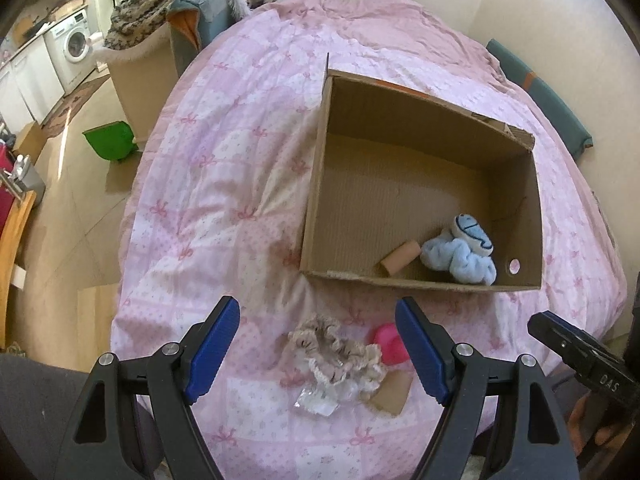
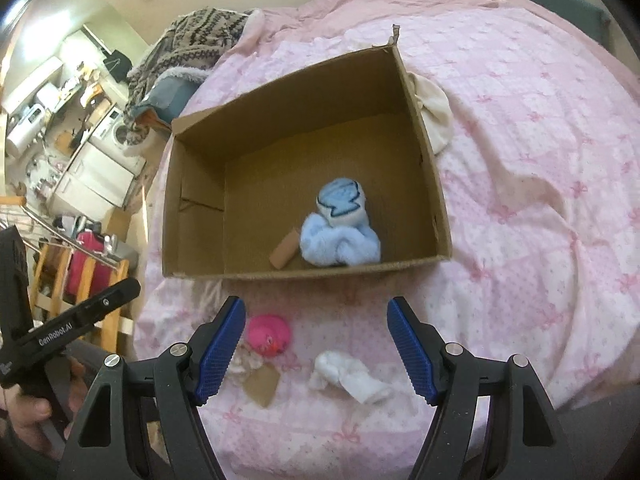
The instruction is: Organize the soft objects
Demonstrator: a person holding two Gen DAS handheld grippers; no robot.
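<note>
Here, scrunchie (image 1: 340, 354) between left tongs (image 1: 318, 344).

Blue sock (image 2: 340, 236) in box (image 2: 192, 200); white sock (image 2: 352, 378) outside.

In the left wrist view the pink toy (image 1: 387, 346) is half hidden behind a blue pad, and the brown card tag (image 1: 392, 396) lies partly under the frilly cream cloth (image 1: 340, 360). In the right wrist view a cream cloth (image 2: 434, 116) beyond the cardboard box (image 2: 192, 200) is partly hidden by its wall. The kitchen clutter at the far left is too small to identify.
</note>
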